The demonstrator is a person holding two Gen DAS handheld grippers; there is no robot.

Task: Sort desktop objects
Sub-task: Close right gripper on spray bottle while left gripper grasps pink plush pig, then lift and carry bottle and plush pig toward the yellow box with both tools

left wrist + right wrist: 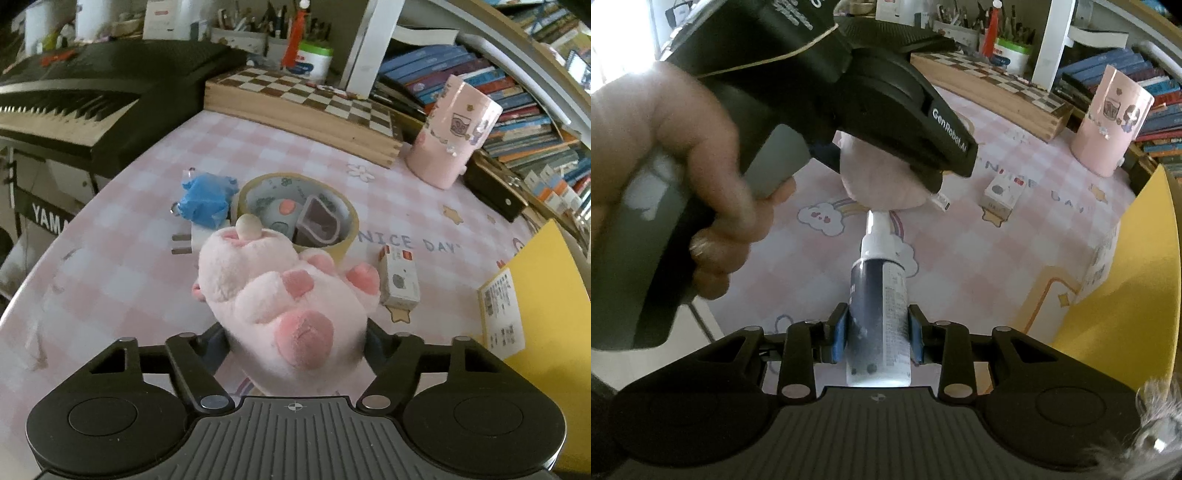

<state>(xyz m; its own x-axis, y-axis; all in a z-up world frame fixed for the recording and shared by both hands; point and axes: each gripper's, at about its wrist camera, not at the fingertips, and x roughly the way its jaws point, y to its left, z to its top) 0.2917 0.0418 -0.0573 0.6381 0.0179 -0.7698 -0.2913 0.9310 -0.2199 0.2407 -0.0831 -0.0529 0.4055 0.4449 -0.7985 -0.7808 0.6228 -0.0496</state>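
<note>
A: Nearest first: what does the left gripper (297, 343) have?

B: The pink plush paw (284, 291) sits between its 2 fingers and fills the gap. Both fingers are mostly hidden behind the plush, so I read it as pinched, not loose. The paw's toe pads face the camera and its bead end points away.

A: And the right gripper (877, 332)?

B: Its blue pads press on a small spray bottle (879, 314), nozzle pointing away, held just over the pink checked tablecloth (122, 258).

A: How should the paw be handled?

B: Plush squashes, so I'd squeeze deep on the body, not the toes, and lift straight before swinging.

A: What lies beyond?

B: Just past the paw is a tape roll (301, 212) with small items inside, a blue wrapped plug (205, 203) to its left, a small white box (400, 278) to the right. Farther right stands the pink cylinder holder (452, 133), likely the goal.
</note>
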